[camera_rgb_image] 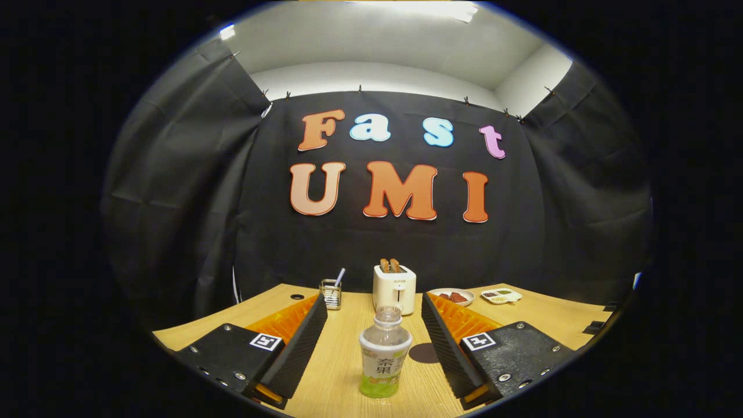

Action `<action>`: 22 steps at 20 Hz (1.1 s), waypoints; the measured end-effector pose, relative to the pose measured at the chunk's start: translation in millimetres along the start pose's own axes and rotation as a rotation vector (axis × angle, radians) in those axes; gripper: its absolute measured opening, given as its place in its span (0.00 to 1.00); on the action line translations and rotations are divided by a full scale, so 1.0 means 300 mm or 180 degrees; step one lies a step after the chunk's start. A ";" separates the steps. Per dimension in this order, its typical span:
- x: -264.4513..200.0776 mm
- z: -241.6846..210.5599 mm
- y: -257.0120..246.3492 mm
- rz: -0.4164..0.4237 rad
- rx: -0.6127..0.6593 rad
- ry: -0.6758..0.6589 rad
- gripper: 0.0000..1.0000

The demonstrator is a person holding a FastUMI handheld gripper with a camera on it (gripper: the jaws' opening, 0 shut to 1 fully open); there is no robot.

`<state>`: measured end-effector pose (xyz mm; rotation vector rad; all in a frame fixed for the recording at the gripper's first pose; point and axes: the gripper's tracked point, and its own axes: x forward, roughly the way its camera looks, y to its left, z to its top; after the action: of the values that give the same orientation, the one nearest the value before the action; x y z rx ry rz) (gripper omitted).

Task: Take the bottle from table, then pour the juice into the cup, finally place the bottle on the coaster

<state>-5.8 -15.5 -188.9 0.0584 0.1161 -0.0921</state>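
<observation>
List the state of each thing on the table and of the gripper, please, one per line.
Gripper: open, fingers either side of the bottle, not touching.
Bottle: upright on the table, uncapped, little juice at the bottom.
Toaster: upright, two slices sticking up.
Coaster: flat, bare.
Plate: holds dark food.

Clear bottle (385, 354) with white-and-green label standing between wide-apart black ribbed fingers (303, 342) of the gripper (374, 348) with orange backs, dark round coaster (425, 352) just right of the bottle, white toaster (394, 288) beyond it, pale wooden table (342, 360), white plate (451, 297) of red food right of the toaster
</observation>
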 end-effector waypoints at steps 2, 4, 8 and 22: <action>0.016 -0.082 0.000 0.0007 0.0014 0.0083 0.97; 0.043 -0.157 0.011 0.0030 0.0018 0.0175 0.97; 0.078 -0.294 0.007 0.0034 -0.0036 0.0453 0.97; 0.111 -0.516 0.008 -0.0034 0.0026 0.1190 0.68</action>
<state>10.0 -6.2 -346.1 0.0827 0.4897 -0.0915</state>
